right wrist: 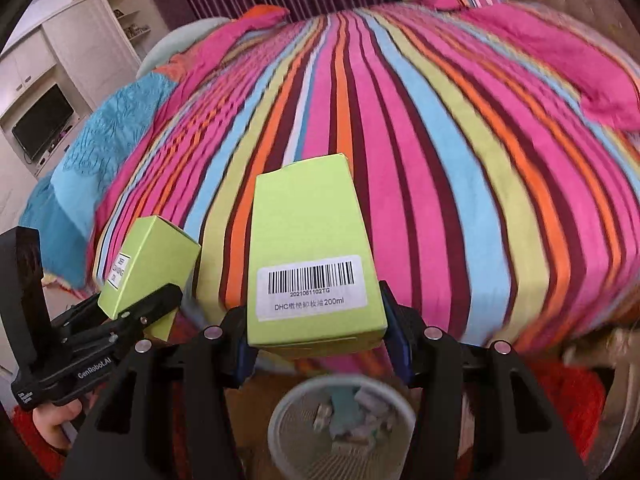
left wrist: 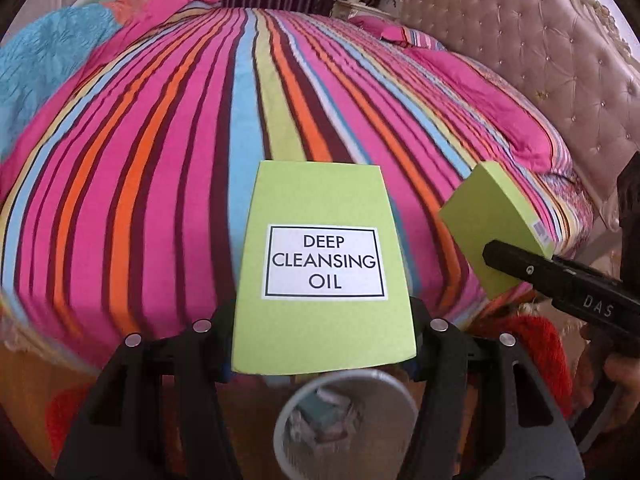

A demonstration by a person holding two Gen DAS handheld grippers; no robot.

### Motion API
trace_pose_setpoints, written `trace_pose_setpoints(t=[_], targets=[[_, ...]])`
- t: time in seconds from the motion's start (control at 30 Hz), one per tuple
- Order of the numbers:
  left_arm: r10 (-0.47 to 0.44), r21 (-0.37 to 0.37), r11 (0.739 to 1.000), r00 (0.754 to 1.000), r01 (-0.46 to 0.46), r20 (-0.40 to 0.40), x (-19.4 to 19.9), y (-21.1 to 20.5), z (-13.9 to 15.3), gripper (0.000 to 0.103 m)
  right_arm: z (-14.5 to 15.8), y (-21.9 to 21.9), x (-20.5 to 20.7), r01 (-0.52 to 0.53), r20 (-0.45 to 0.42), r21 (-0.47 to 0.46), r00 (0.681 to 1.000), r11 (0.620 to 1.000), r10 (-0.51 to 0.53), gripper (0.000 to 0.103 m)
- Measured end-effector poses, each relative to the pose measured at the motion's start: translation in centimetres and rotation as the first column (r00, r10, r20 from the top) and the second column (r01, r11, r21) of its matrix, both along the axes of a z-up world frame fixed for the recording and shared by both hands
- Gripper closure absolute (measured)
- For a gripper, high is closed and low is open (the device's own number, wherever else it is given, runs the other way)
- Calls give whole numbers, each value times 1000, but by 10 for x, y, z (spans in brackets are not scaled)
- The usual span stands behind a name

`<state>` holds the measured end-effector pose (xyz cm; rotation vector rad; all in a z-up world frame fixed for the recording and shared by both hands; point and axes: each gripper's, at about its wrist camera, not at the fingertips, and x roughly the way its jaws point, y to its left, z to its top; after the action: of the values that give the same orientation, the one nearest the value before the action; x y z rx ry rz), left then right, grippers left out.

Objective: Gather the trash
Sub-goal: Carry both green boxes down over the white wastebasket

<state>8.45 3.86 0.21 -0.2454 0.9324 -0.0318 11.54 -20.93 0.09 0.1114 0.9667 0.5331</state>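
Left tongs (left wrist: 324, 344) grip green box labelled DEEP CLEANSING OIL (left wrist: 320, 264); right tongs (right wrist: 318, 344) grip barcode-side green box (right wrist: 312, 256). Both above white mesh bin (right wrist: 340, 428), beside striped bed (right wrist: 400, 140).

Both boxes, the left box (left wrist: 324, 264) and the right box (right wrist: 312, 264), look like matt lime card with smooth paper labels. The bedspread (left wrist: 160, 140) is soft striped cloth; far right, the headboard (left wrist: 540, 40) is tufted, faintly glossy padding. The near bin (right wrist: 340, 424) is fine mesh. The grippers are matt black plastic.
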Motion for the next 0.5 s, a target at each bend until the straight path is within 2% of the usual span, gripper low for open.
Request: trace_pose_setpoints(t=[0.23,0.5], targets=[[-11,-16,1000,998,10,-64,-45,-13,-19,45,-26,1,-39,-32,-92,-33,995,999,29,53],[-77,-9,997,978,76,-194,-60,-43,-49,45,-55,-8,-49,13,-256,-14,967,1000,-16,53]])
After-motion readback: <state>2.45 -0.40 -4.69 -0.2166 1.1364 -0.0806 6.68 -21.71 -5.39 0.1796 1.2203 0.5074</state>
